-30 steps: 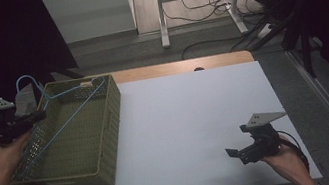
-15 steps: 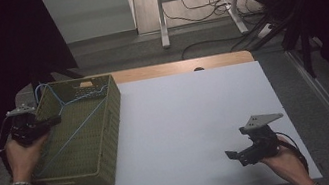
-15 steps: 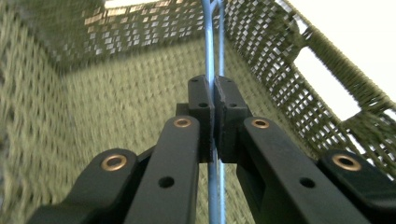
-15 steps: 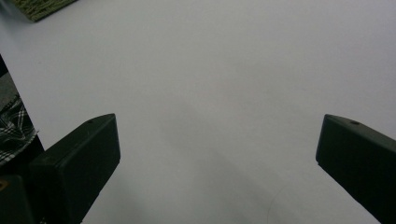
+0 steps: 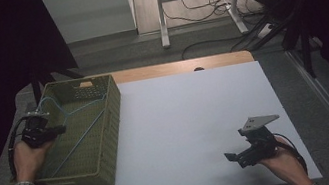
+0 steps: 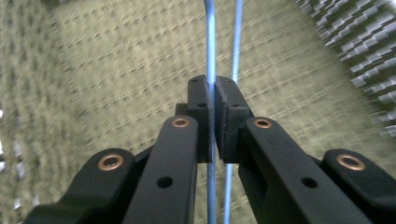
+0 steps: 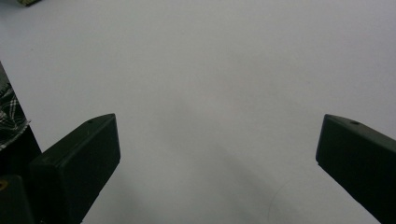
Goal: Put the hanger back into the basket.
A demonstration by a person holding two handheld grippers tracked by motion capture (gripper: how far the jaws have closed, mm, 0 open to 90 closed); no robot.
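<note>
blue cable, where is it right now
In the high view the blue cable lies inside the green basket at the table's left; the left gripper is shut on a strand of it over the basket's near-left edge.

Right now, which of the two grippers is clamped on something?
The left gripper, over the green basket: its jaws pinch a blue cord. The right gripper is wide open above the white tabletop.

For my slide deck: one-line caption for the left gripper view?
Left gripper pinching a blue cord above the woven olive basket.
</note>
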